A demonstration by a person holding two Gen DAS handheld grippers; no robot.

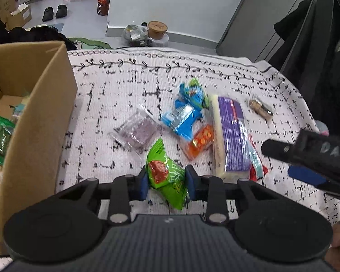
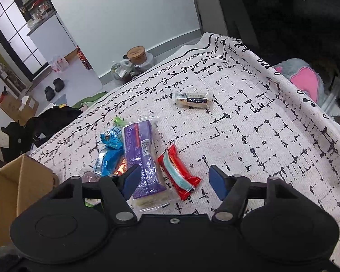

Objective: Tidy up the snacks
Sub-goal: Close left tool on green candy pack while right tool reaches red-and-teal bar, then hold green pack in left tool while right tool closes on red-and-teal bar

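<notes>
Covering the surface, a patterned cloth [image 2: 249, 117] (white wall [image 2: 124, 11] behind)

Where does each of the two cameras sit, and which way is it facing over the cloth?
Left wrist: on the left gripper, looking forward over the cloth; its fingers clamp a green snack packet, cardboard box to the left, right gripper intruding.
Right wrist: on the right gripper, open above the red packet.
Shared: the purple package, blue packets.
</notes>
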